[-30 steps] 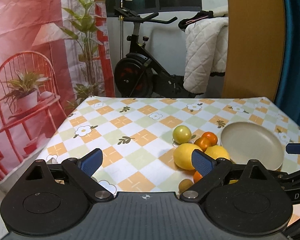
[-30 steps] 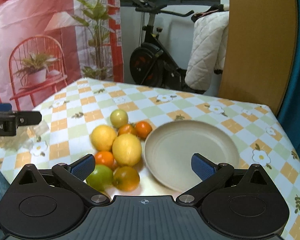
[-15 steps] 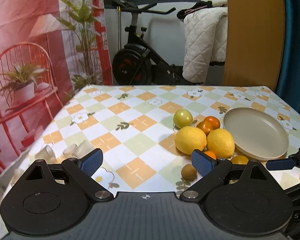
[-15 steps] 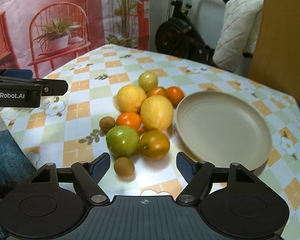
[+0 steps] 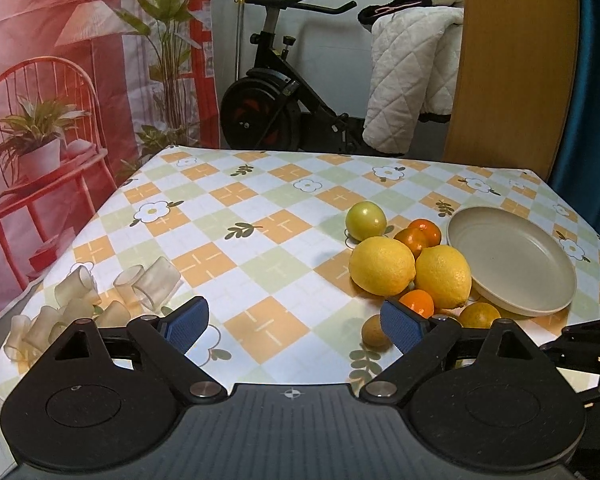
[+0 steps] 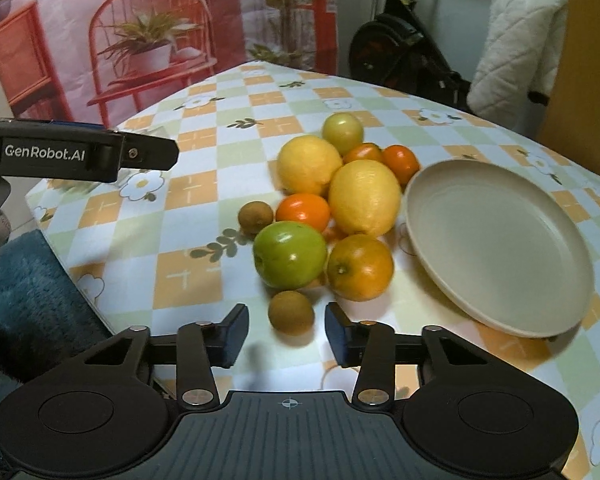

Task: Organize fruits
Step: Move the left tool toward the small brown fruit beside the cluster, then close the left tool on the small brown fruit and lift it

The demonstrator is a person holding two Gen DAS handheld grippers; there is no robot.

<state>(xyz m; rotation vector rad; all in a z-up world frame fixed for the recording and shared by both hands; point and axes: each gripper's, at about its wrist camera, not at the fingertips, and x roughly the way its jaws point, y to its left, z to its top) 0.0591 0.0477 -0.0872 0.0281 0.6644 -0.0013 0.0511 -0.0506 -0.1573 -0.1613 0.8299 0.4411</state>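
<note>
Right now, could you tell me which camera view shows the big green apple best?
The right wrist view: the green apple sits whole and unobstructed near the picture's centre, beside the orange and beyond a small brown fruit. In the left wrist view it cannot be made out; the left gripper's own finger covers that part of the pile.

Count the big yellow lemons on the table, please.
2. One big yellow lemon lies at the pile's left; the second yellow lemon touches it, beside the beige plate. None seems hidden.
</note>
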